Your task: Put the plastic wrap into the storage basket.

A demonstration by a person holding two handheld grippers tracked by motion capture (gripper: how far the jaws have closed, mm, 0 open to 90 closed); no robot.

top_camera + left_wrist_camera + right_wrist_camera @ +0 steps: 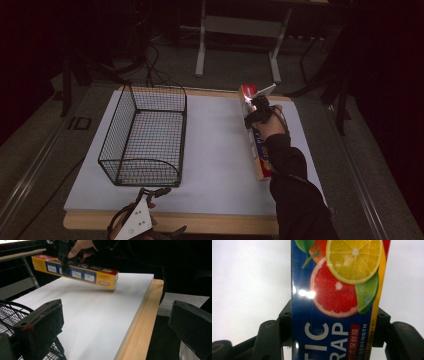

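Right gripper (258,111): my right one's clamped across a long box of plastic wrap (256,140), jaws pressed on its two long sides. In the right gripper view you can see the black pads hugging the blue carton (337,302) on both edges, citrus slices printed right above them.

Box position: it's over the right side of the white table top (215,150), running lengthwise from near the far edge back toward me. From the left gripper view the box (75,271) is clearly off the surface, tilted a bit, with a faint shadow under its lower end. So it's lifted, not lying flat.

Grip spot: I've got it closer to the far end, not the middle. My hand and dark sleeve (295,195) cover part of the near half in the high view.

Left gripper (152,192): hanging out at the near edge of the table, jaws spread apart with nothing between them. In its own view the two black pads (42,325) sit wide, board in between.

Wire basket (145,135): black mesh one, on the left half of the table, well apart from the box. My left gripper is just beside its near corner; can't tell whether they touch.

Table edge: wooden lip (140,330) along my side, white sheet on top.
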